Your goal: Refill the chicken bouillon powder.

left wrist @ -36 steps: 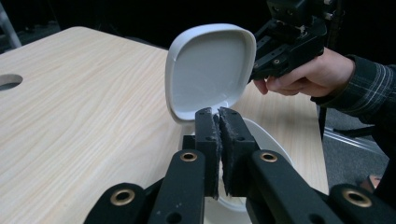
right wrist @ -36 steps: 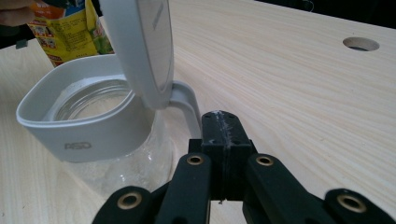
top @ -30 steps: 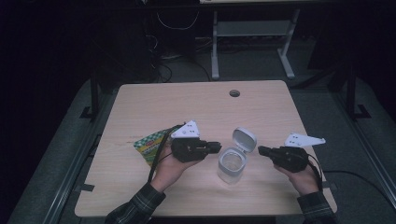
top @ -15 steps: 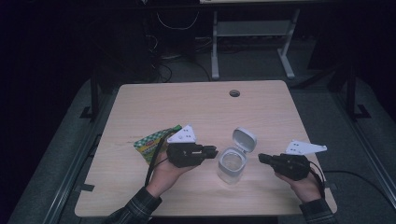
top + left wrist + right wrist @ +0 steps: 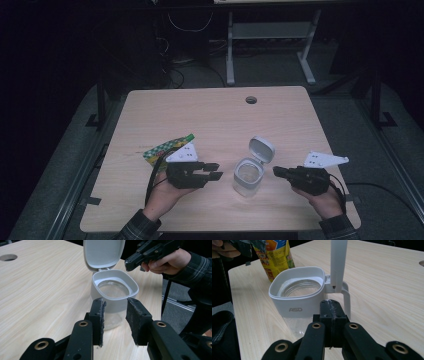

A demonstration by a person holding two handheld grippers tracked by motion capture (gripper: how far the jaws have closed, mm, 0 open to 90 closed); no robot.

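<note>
The clear jar (image 5: 248,176) with its white collar is standing upright on the counter (image 5: 215,115), toward the near edge and somewhat right of the middle, with bare wood lying open behind it all the way to the far edge and the round cable hole (image 5: 251,100). Its long axis is running straight up, the mouth is facing the ceiling, and the hinged white lid (image 5: 261,148) is standing open and leaning away toward the far side. In the right gripper view the collar is showing the letters ASD on the side facing that camera, and a handle is hanging down beside the hinge.

The left gripper (image 5: 214,171) is sitting just left of the jar, pointing level at it, apart from it with a small strip of counter between. Its fingers (image 5: 98,315) have just been opening and are standing at a narrow gap with nothing between them; in the left gripper view the jar is showing beyond that gap, untouched. Behind this gripper a colourful snack packet (image 5: 166,147) is lying flat, near the left edge of the counter.

The right gripper (image 5: 276,171) is pointing level at the jar from the other side, also apart from it, with its fingers (image 5: 332,315) pressed together and gripping nothing. Open counter is remaining between this hand and the right edge, and only a short strip is lying between both forearms and the near edge.
</note>
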